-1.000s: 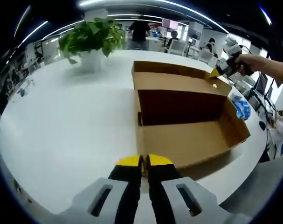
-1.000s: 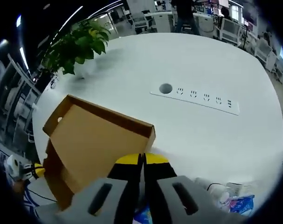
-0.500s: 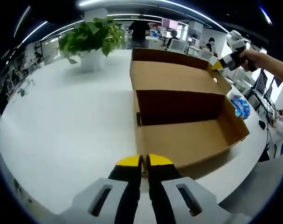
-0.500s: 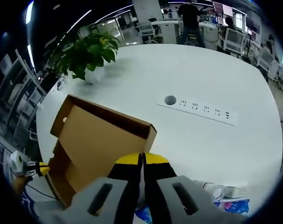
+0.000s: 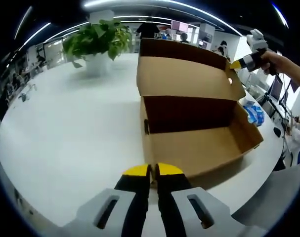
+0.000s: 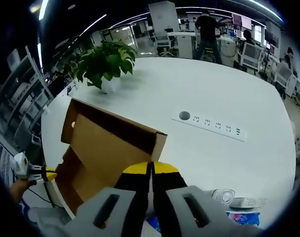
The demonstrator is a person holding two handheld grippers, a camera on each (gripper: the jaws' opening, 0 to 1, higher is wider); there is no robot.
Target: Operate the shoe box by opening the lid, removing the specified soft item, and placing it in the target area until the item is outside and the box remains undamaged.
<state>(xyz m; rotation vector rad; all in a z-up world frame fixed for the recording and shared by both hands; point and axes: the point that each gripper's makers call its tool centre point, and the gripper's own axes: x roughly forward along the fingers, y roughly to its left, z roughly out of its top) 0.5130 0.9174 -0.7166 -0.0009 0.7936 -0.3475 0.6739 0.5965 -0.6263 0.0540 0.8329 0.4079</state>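
Observation:
A brown cardboard shoe box [image 5: 199, 143] stands open on the white table [image 5: 70, 128]. What I see of its inside is bare cardboard. Its lid [image 5: 187, 76] tilts up and back. My right gripper [image 5: 237, 63], held by a hand, is shut on the lid's far right corner. In the right gripper view the shut jaws of the right gripper [image 6: 150, 167] pinch the lid [image 6: 107, 148] at its corner. My left gripper [image 5: 150, 170] is shut, tips just before the box's near wall. It appears again as the left gripper [image 6: 50, 173] at the box's far side.
A potted plant [image 5: 98, 39] stands at the table's far left, the same potted plant [image 6: 107, 61] in the right gripper view. A blue and white packet [image 5: 254, 113] lies right of the box. A socket strip [image 6: 209, 124] is set into the table. People stand behind.
The right gripper has risen with the lid corner, so the lid now stands steeper and taller. The left gripper and the box's base have stayed put.

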